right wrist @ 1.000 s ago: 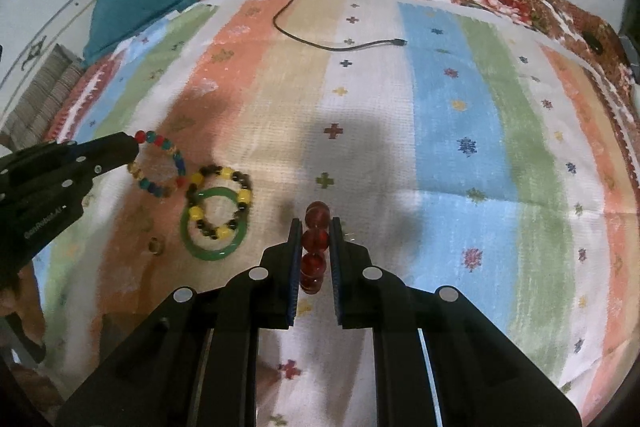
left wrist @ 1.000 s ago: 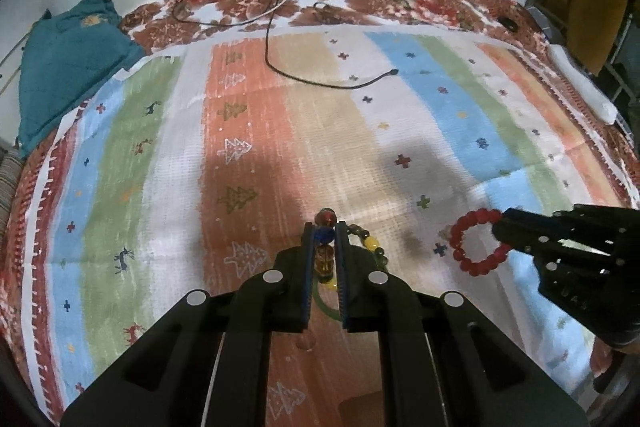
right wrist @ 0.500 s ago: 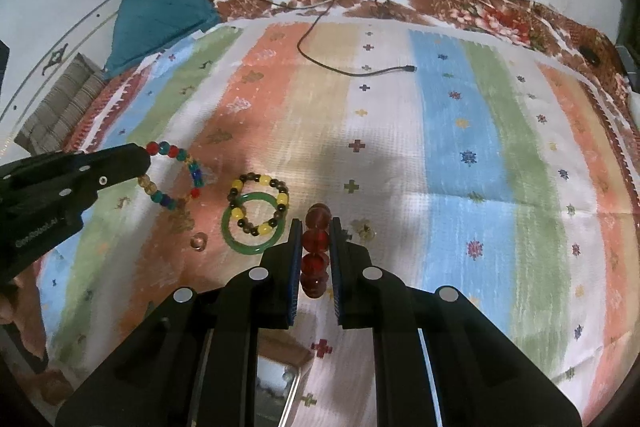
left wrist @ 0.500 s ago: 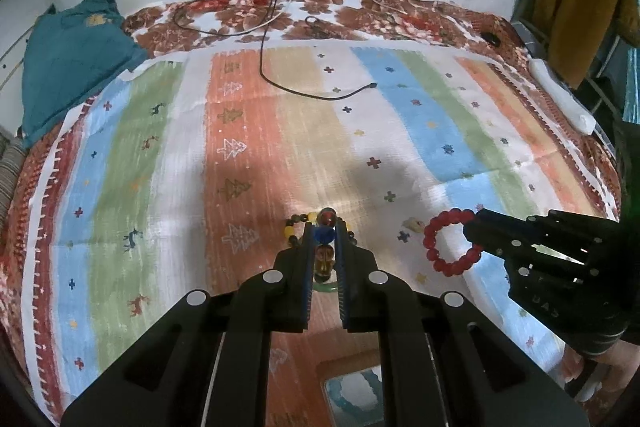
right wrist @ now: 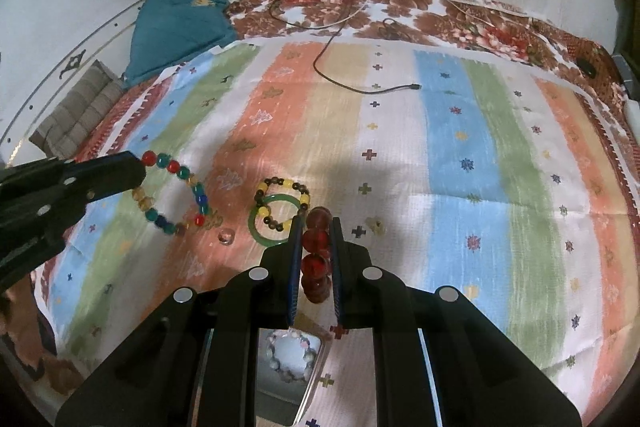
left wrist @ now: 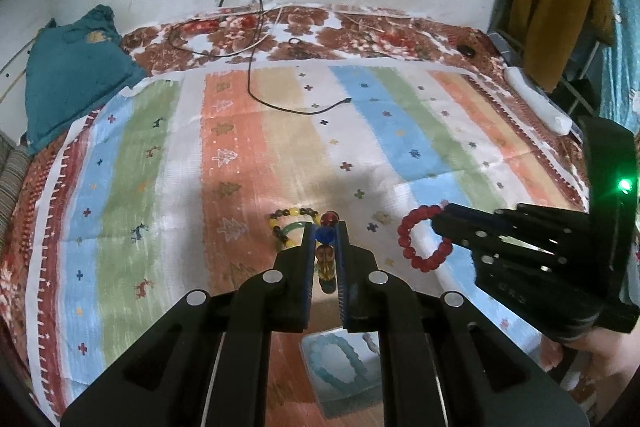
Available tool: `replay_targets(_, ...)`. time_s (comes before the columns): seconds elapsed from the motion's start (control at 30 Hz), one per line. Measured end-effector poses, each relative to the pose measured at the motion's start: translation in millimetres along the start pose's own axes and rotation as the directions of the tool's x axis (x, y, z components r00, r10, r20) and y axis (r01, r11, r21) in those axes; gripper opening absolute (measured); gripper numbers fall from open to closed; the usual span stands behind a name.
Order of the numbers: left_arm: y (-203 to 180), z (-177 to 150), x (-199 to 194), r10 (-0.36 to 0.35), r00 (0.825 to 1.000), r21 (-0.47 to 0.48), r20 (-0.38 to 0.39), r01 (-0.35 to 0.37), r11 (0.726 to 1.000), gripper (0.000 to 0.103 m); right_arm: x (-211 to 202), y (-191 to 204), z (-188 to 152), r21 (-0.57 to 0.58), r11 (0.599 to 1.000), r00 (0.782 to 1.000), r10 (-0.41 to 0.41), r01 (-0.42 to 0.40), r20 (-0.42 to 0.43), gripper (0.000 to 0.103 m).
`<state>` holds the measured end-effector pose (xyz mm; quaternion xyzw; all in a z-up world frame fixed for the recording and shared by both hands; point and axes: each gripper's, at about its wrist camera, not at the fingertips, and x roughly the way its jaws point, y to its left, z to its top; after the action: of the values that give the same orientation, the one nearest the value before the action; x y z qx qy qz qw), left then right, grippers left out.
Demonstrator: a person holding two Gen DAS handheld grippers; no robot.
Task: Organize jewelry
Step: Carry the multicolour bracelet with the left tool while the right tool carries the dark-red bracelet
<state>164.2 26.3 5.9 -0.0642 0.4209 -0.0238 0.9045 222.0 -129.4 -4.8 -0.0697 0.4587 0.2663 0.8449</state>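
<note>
I see the left gripper (left wrist: 325, 241) clamped on a multicolored bead bracelet (right wrist: 176, 193), lifted over the striped blanket (left wrist: 400, 131) at frame center. The right gripper (right wrist: 315, 243) grips a red bead bracelet (left wrist: 424, 239), also held up. On the blanket between them lie a green bangle (right wrist: 262, 227) with a dark-and-yellow bead bracelet (right wrist: 280, 187) overlapping it. A small clear ring (right wrist: 226, 237) sits just left of the bangle. A box (right wrist: 290, 355) with a pale bracelet sits at bottom center.
</note>
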Motion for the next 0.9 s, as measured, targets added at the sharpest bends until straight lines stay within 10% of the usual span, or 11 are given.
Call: replay_targets(0.9, -12.8, -49.0, -24.4, -0.003, 1.0, 0.012, -0.008, 0.003, 1.0, 0.009, -34.2, 31.4, -41.2, -0.062, 0.998, 1.0, 0.022, -0.021, 0.001, 0.014)
